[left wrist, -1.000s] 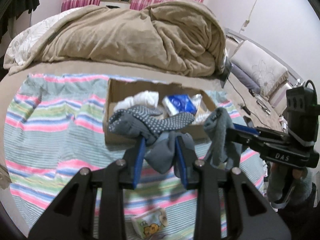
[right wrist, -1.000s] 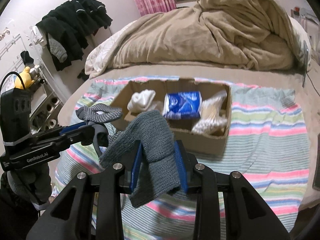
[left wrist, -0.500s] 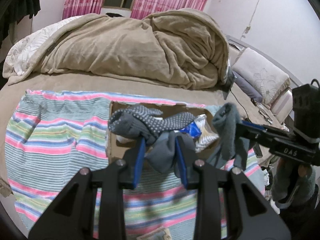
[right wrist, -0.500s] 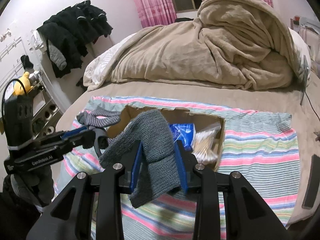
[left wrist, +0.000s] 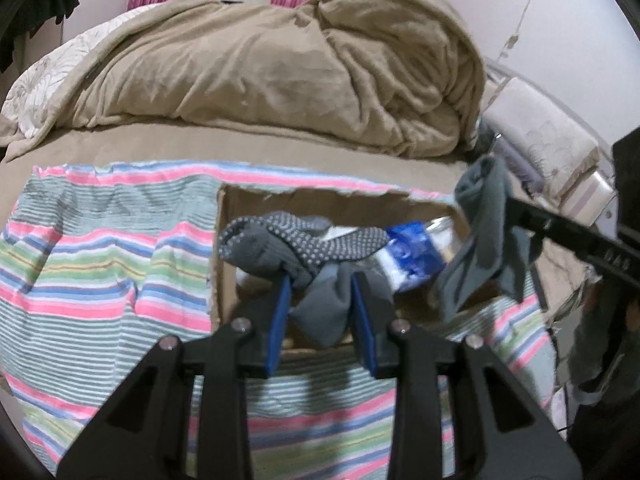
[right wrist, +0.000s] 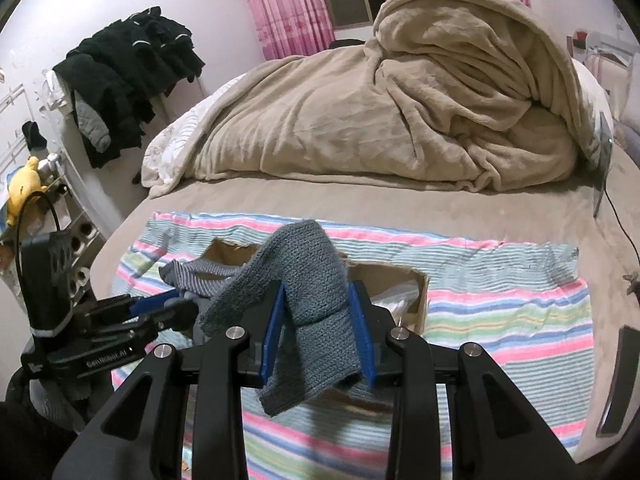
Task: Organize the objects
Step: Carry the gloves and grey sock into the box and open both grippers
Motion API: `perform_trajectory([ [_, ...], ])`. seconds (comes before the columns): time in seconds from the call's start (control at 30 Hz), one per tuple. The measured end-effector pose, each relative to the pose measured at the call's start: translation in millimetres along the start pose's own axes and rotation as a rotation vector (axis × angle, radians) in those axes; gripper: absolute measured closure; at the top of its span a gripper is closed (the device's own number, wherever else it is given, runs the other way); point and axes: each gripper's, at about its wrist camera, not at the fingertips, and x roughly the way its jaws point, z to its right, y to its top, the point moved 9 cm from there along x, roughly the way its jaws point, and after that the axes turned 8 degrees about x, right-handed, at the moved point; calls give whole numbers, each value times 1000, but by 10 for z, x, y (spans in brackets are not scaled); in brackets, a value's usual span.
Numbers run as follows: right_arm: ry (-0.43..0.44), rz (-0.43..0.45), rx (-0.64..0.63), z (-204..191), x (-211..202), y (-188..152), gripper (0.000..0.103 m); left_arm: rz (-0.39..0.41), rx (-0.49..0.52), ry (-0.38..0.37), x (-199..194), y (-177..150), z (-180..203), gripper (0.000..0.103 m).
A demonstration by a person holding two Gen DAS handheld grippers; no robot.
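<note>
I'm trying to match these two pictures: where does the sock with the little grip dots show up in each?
Left wrist view: the dotted sock sits at centre, clamped in the left gripper, in front of the cardboard box.
Right wrist view: the same sock is at left of centre, seen from its striped side.
Shared landmark: the beige blanket.

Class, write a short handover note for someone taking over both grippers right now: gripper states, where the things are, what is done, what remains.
Left gripper: shut on the dotted grey sock, held above the cardboard box.
Right gripper: shut on the plain grey sock, also in the air near the box.
Done: blue packet already lies in the box on the striped cloth.
Left: both socks, probably bound for the box, not yet set down.
</note>
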Motion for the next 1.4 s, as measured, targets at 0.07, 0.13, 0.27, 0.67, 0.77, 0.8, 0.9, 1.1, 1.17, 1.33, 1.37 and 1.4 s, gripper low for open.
perform_trajectory([
  [0.07, -20, -8, -6, 41, 87, 0, 69, -26, 4, 10, 116, -33, -11, 70],
  [0.13, -33, -18, 1, 93, 171, -20, 69, -46, 10, 21, 216, -68, -23, 69],
  [0.27, -42, -34, 10, 149, 291, -76, 69, -69, 13, 35, 349, -91, -41, 68],
  [0.67, 42, -115, -44, -220, 536, -401, 69, -78, -17, 27, 194, -110, -81, 52],
  [0.77, 62, -136, -44, -280, 584, -485, 68, -56, -22, 11, 71, -101, -82, 41],
  [0.8, 68, -145, -43, -293, 601, -514, 68, -51, -21, 10, 42, -103, -78, 41],
  [0.9, 79, -167, -46, -332, 652, -585, 63, -44, -16, 12, -27, -112, -77, 40],
  [1.1, 81, -196, -5, -259, 750, -673, 59, -38, -23, 16, -107, -137, -110, 39],
  [1.17, 78, -197, 4, -240, 728, -665, 58, -37, -26, 19, -136, -153, -132, 39],
  [1.33, 66, -190, 15, -215, 610, -651, 56, -36, -29, 23, -204, -212, -162, 39],
  [1.37, 64, -187, 17, -210, 585, -647, 55, -37, -29, 24, -217, -224, -163, 39],
  [1.4, 60, -183, 20, -201, 551, -645, 52, -37, -30, 25, -229, -237, -162, 39],
])
